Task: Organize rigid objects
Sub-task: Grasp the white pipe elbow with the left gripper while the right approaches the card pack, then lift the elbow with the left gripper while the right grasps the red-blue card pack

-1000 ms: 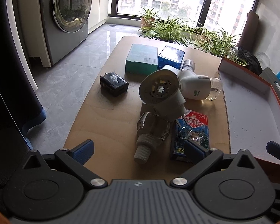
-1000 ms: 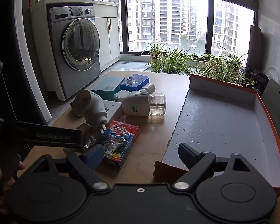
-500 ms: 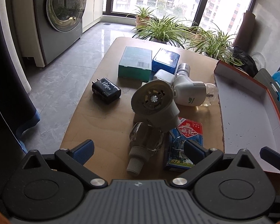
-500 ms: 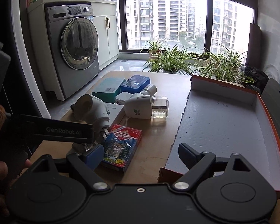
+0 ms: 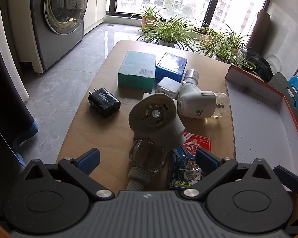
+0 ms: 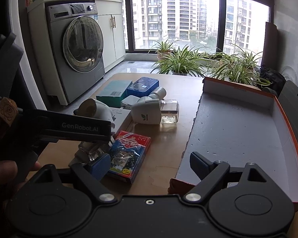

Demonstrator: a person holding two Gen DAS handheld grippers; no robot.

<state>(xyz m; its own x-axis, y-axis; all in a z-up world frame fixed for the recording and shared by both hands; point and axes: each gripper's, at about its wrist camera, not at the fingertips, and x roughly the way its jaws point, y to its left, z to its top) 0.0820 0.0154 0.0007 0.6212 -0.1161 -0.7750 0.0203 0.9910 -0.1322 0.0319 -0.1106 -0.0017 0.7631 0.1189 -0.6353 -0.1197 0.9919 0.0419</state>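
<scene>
A beige plug-in vaporizer point(image 5: 155, 119) with a clear glass bottle point(image 5: 147, 158) lies on the wooden table point(image 5: 101, 136). My left gripper point(image 5: 147, 158) is open, and the bottle sits between its blue fingertips point(image 5: 88, 158). A card deck point(image 5: 190, 160) lies just right of the bottle. In the right wrist view my right gripper point(image 6: 149, 164) is open and holds nothing. It hovers near the card deck point(image 6: 129, 152) and the front corner of the orange-rimmed box point(image 6: 238, 129). The left gripper's body point(image 6: 69, 127) hangs over the bottle point(image 6: 89, 148) there.
Farther back lie a black charger point(image 5: 104, 102), a teal box point(image 5: 138, 69), a blue box point(image 5: 171, 65), a white adapter point(image 5: 167, 86) and a second white vaporizer point(image 5: 198, 103). The orange-rimmed box point(image 5: 258, 119) fills the table's right side. Plants and a washing machine stand beyond.
My left gripper has moved forward, so the bottle now lies deeper between its open fingers. The right gripper has barely shifted. No object has moved.
</scene>
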